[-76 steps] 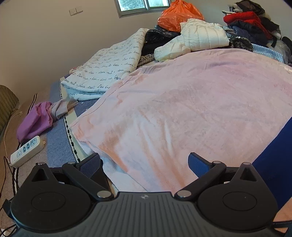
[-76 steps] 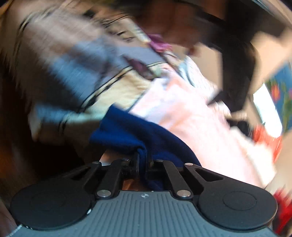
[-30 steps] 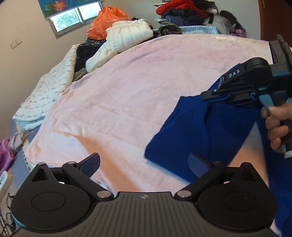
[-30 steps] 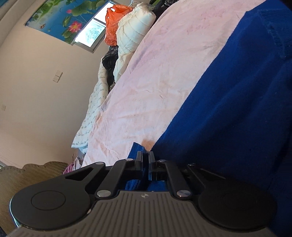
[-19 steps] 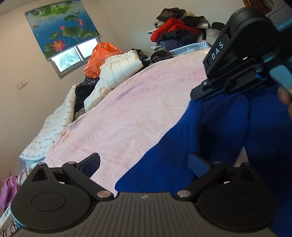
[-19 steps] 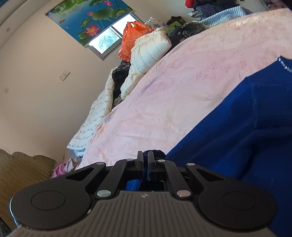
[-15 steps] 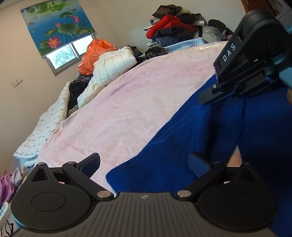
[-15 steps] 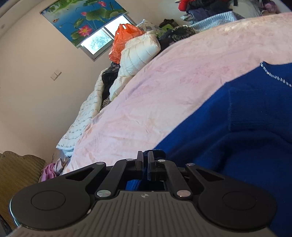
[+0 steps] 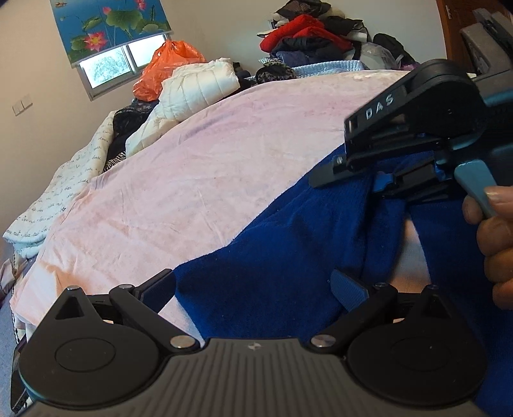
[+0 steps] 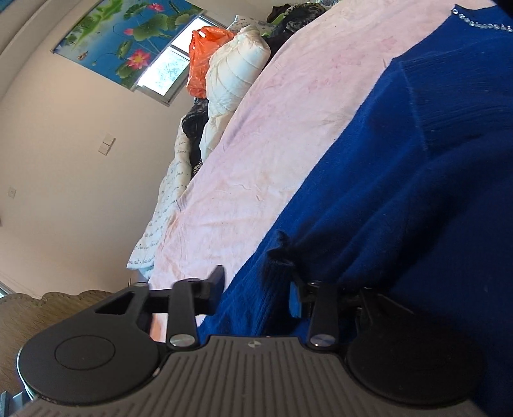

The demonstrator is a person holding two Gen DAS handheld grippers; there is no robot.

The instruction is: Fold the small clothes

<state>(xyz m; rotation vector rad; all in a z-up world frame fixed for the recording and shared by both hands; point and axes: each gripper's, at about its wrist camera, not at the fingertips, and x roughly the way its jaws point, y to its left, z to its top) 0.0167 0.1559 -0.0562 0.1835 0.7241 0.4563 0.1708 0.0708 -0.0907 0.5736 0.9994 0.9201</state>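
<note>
Opening right gripper jaws around blue sweater | left gripper jaws wide.

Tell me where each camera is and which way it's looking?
Left wrist view: sits on the left gripper, looks across the pink blanket and blue sweater toward the window; its open jaws, the right gripper and a hand show.
Right wrist view: sits on the right gripper, low and tilted, looks along the blue sweater toward the same wall; its jaws, just opening, show with sweater cloth between them.
Both share: sweater, blanket, orange bag, white jacket, lotus picture.
</note>
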